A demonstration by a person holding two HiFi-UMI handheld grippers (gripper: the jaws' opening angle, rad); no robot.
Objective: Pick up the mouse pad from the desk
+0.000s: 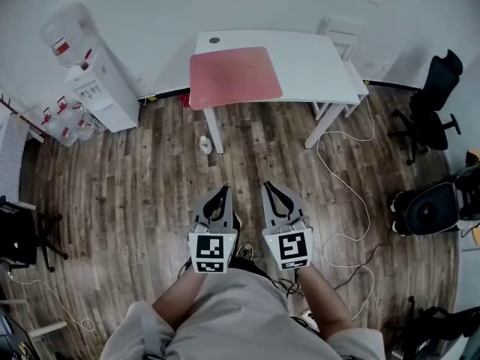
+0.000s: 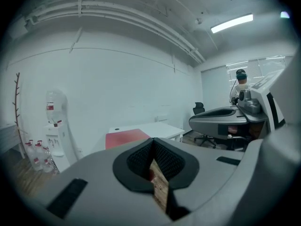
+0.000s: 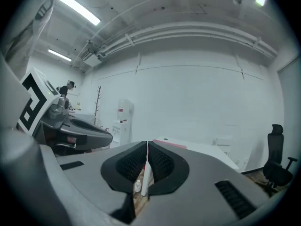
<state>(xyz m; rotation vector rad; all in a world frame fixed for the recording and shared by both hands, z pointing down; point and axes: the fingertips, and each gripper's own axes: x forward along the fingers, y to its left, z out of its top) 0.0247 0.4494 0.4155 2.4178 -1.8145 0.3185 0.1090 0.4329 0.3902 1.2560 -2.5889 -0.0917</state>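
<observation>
A red mouse pad (image 1: 234, 76) lies flat on the left half of a white desk (image 1: 315, 62) far ahead, across the wooden floor. The pad (image 2: 126, 137) shows small in the left gripper view, and as a thin red strip (image 3: 169, 145) in the right gripper view. My left gripper (image 1: 220, 195) and right gripper (image 1: 271, 190) are held side by side close to my body, well short of the desk. Both are shut with nothing between their jaws. In the gripper views, the left gripper (image 2: 153, 142) and the right gripper (image 3: 147, 144) have their tips touching.
A water dispenser (image 1: 90, 66) with spare bottles (image 1: 64, 118) stands at the left wall. A small bottle (image 1: 205, 144) sits on the floor by the desk leg. Black office chairs (image 1: 431, 103) and a round black device (image 1: 427, 207) are at the right. Cables (image 1: 352, 193) trail over the floor.
</observation>
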